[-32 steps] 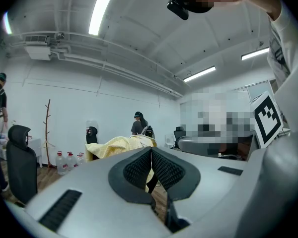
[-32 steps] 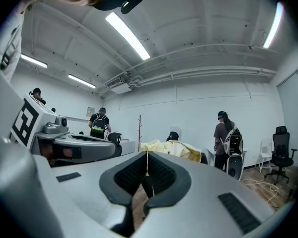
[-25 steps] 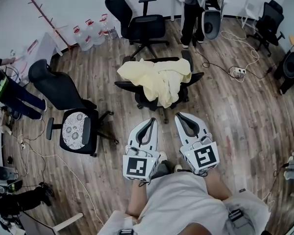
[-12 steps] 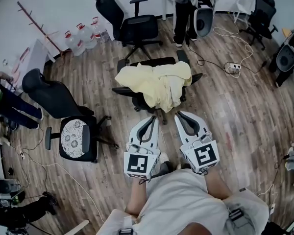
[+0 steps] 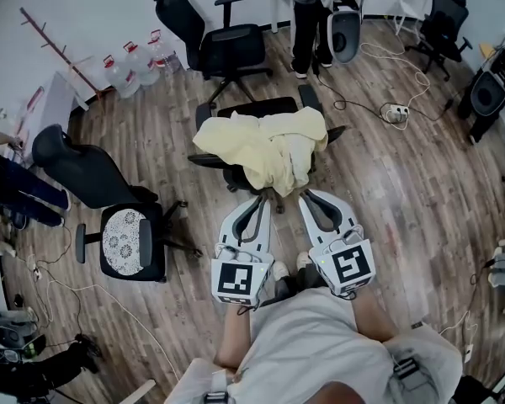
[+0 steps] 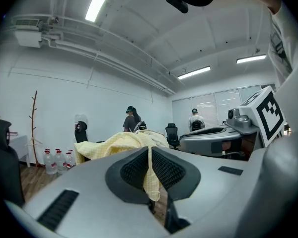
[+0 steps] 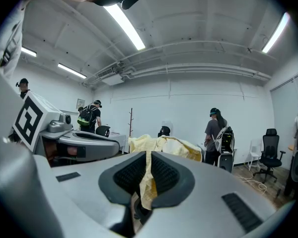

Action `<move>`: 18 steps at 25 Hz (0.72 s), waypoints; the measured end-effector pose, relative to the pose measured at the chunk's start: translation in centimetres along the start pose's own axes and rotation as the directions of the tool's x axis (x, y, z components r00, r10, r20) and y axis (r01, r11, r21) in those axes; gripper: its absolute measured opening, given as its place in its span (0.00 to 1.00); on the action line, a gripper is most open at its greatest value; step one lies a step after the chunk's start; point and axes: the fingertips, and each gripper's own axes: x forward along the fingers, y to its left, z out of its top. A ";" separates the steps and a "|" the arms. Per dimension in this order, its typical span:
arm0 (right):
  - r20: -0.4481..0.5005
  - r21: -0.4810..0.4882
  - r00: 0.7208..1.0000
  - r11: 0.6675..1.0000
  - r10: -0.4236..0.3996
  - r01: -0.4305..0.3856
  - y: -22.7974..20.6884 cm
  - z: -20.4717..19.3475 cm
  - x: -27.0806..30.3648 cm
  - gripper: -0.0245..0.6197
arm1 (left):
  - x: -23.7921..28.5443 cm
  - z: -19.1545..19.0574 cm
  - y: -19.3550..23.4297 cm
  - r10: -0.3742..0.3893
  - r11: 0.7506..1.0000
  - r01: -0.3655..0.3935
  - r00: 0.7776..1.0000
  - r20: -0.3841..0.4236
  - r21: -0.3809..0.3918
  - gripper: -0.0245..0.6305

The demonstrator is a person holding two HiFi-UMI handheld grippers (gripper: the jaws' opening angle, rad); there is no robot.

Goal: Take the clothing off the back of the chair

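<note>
One yellow garment (image 5: 265, 146) drapes one chair (image 5: 257, 108), its hem just ahead of the left gripper (image 5: 264, 200) and right gripper (image 5: 307, 194). Both jaws are closed, seemingly empty. Bare floor (image 5: 387, 192) lies to the right, and a second chair (image 5: 80, 154) stands to the left.

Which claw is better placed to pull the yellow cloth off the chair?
Left, narrowly. Left claw and right claw are both shut on the cloth, but the left sits by its middle, the right nearer one side.
</note>
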 end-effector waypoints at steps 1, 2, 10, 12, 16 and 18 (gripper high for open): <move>0.000 0.001 1.000 1.000 0.003 -0.003 -0.1 0.0 0.2 0.08 | 0.2 0.0 0.1 0.006 1.000 -0.006 1.000 -0.002 -0.002 0.07; 0.002 0.001 1.000 1.000 0.007 -0.007 -0.3 0.0 0.3 0.08 | 0.3 0.0 0.2 0.013 1.000 -0.013 1.000 -0.003 -0.003 0.07; -0.012 -0.004 0.999 0.999 0.033 -0.033 -1.4 -0.1 0.8 0.17 | 1.2 -0.1 0.1 0.045 0.999 -0.045 0.999 -0.017 -0.005 0.07; -0.014 -0.001 0.999 0.999 0.033 -0.033 -1.8 -0.2 0.9 0.17 | 1.5 -0.1 0.0 0.048 0.999 -0.048 0.999 -0.019 -0.008 0.10; -0.023 -0.002 0.999 0.999 0.038 -0.039 -2.1 -0.6 1.1 0.19 | 1.6 -0.3 0.2 0.059 0.998 -0.059 0.998 -0.026 -0.010 0.14; -0.027 0.001 0.999 0.999 0.041 -0.041 -2.2 -0.8 1.1 0.21 | 1.7 -0.5 0.3 0.064 0.998 -0.065 0.997 -0.031 -0.010 0.16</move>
